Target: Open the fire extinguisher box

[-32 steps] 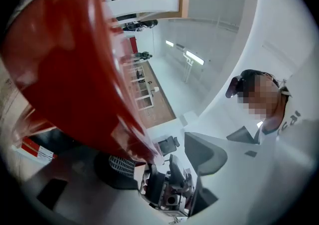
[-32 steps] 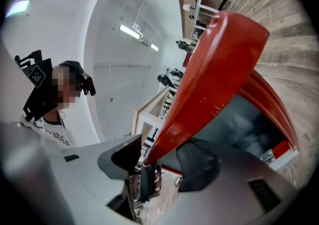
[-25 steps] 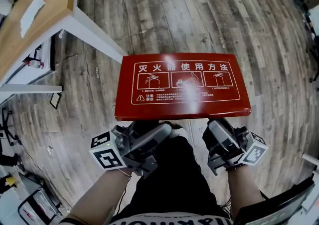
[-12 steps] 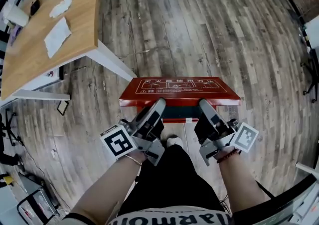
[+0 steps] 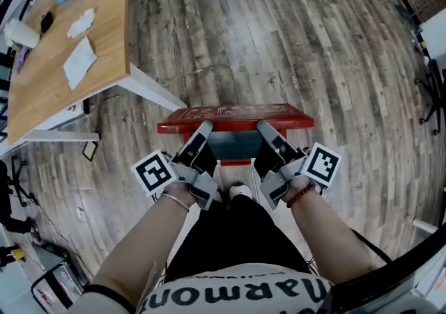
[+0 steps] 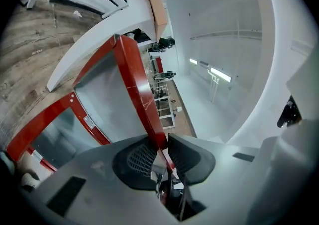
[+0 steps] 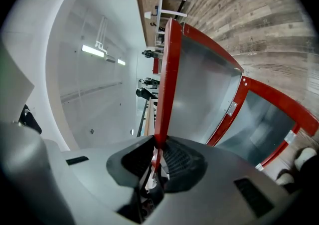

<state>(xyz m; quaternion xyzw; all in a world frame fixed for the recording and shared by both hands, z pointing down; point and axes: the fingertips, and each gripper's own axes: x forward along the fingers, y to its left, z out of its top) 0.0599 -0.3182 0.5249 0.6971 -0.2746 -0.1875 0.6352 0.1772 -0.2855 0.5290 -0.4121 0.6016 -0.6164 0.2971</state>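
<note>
Grippers in both of a person's hands clamp the front edge of the red lid (image 5: 237, 116) of a fire extinguisher box (image 5: 233, 161) that stands on a wood-plank floor (image 5: 279, 34), straight ahead of the person's legs. Seen from the head camera, the lid is lifted off the box and shows almost edge-on as a narrow red band, with the box's grey inside open beneath it. The left gripper (image 5: 202, 127) holds the edge left of centre and the right gripper (image 5: 263, 127) holds it right of centre, the two well apart. In the left gripper view the jaws of the left gripper (image 6: 162, 144) have just been closing and now pinch the thin red edge of the lid (image 6: 132, 69) between their dark ribbed pads; the lid's grey underside and the red frame of the box (image 6: 40, 124) lie to the left. In the right gripper view the right gripper (image 7: 157, 151) has likewise just been closing and grips the lid (image 7: 167, 69) edge-on, with the box (image 7: 279, 104) open to the right. A marker cube rides on each tool, one at the left (image 5: 155, 172) and one at the right (image 5: 322, 163). A shoe (image 5: 239, 191) shows just below the box. A wooden table (image 5: 42, 90) with paper sheets (image 5: 79, 62) and a cup (image 5: 19, 33) stands at the upper left.
</note>
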